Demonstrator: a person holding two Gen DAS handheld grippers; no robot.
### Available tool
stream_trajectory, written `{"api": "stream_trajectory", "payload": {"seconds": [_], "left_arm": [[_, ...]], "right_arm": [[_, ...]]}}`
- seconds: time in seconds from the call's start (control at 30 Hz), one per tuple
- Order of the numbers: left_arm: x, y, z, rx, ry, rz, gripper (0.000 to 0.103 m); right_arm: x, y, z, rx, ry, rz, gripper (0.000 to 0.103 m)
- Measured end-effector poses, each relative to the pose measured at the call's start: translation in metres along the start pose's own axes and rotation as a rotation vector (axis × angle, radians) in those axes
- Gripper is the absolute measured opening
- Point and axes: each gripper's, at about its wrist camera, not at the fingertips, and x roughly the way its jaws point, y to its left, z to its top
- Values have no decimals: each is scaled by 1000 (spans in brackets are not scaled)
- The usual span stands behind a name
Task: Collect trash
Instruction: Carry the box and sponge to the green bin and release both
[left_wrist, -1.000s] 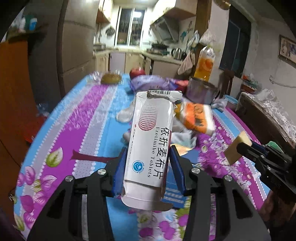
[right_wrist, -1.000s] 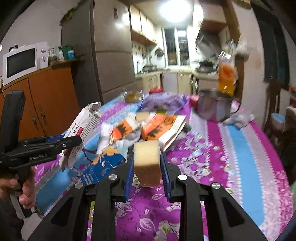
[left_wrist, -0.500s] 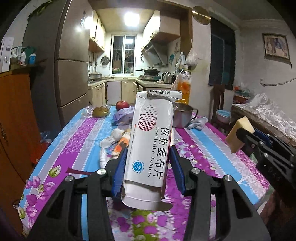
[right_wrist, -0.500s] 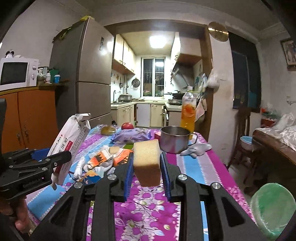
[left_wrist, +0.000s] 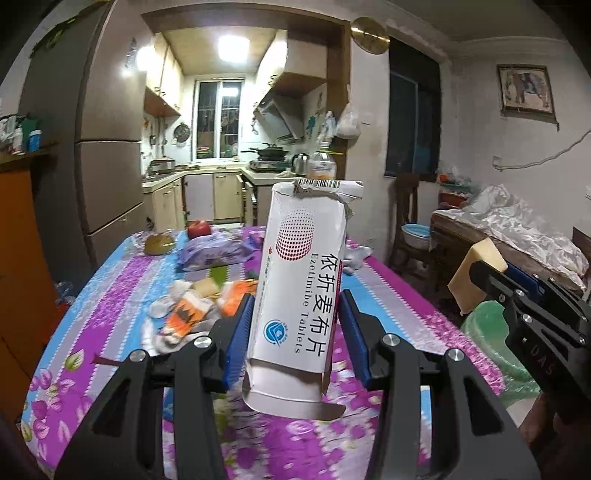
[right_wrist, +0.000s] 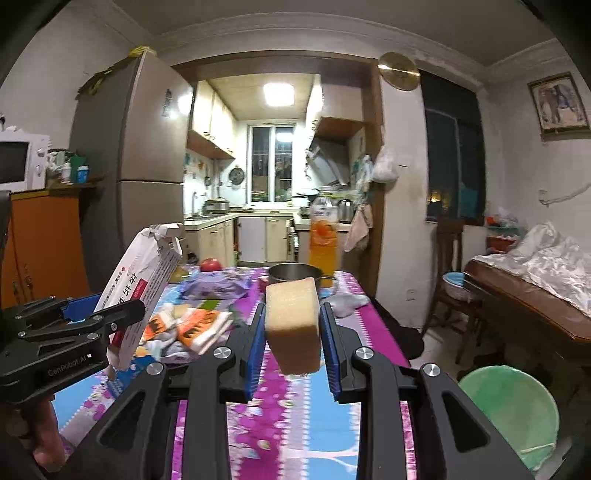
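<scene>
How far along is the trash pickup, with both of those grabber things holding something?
Partway. Nothing visibly sits in the green bin beside the table yet. In hand: the left gripper is clamped on a torn white tablet box, and the right gripper on a tan sponge block, both lifted off the table. Left: orange-and-white wrappers and a blue carton lie on the floral tablecloth.

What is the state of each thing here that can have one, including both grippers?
left gripper: shut on the tablet box
tablet box: torn open at its top, held upright above the table
right gripper: shut on the sponge
sponge: held in the air, upright
green bin: open, standing to the right of the table
metal pot: uncovered, on the table
</scene>
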Motion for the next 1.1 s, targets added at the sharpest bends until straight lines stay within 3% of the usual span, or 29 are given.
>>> {"api": "stream_trajectory", "payload": {"seconds": [0.27,0.57,0.9,1.1], "left_arm": [[18,-60,13,47,8,-111,45],[49,-138,17,109,71,-247,45],[106,-234,14,162,258,-451,45],[139,-289,2,190,389,-525,45]], "right_arm": [[-16,-82,11,41,31,-124,28],[-19,-191,10,100,102,-239,28],[3,-326,-7,230,300,-327,28],[26,-375,-38,325,423,-322,28]]}}
